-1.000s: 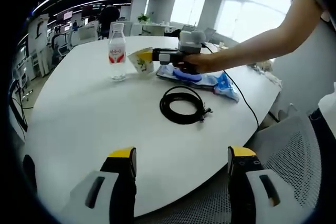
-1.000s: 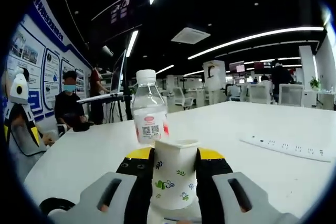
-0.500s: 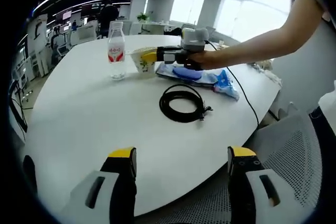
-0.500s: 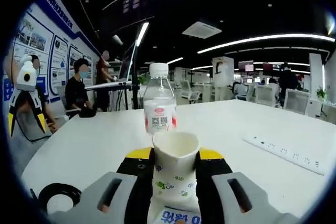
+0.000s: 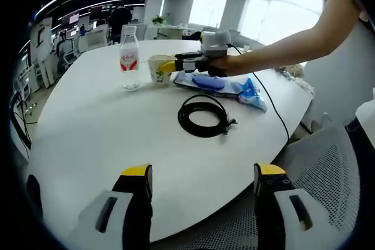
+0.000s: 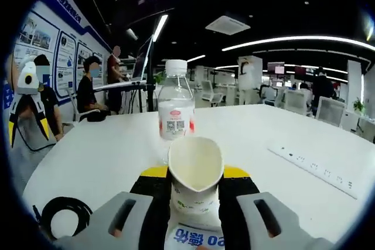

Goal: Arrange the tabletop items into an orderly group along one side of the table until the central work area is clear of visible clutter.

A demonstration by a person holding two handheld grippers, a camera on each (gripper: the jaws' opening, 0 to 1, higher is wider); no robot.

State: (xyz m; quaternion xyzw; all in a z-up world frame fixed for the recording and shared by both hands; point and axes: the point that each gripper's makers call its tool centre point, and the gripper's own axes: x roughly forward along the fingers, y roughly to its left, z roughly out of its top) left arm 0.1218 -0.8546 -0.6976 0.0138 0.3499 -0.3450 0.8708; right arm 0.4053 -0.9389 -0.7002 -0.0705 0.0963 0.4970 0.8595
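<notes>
Left gripper view: left hand-held gripper (image 5: 202, 187) stayed agape, empty, at frame bottom; the white floral paper cup (image 5: 156, 68) had descended beside the clear plastic bottle (image 5: 129, 57), upper left.

Right gripper view: right hand-held gripper (image 6: 195, 187) remained clamped on the cup (image 6: 195, 171), now tilted mouth-forward, apparently nearing placement.

Bottle (image 6: 176, 109) blocks just ahead of cup (image 6: 195, 175); tabletop (image 6: 281, 139) rightward open.

The left gripper view looks from the near edge across the white table (image 5: 105, 139) toward distant windows. The right gripper view sits low over it, close behind the water bottle (image 6: 175, 116), which both views share.
</notes>
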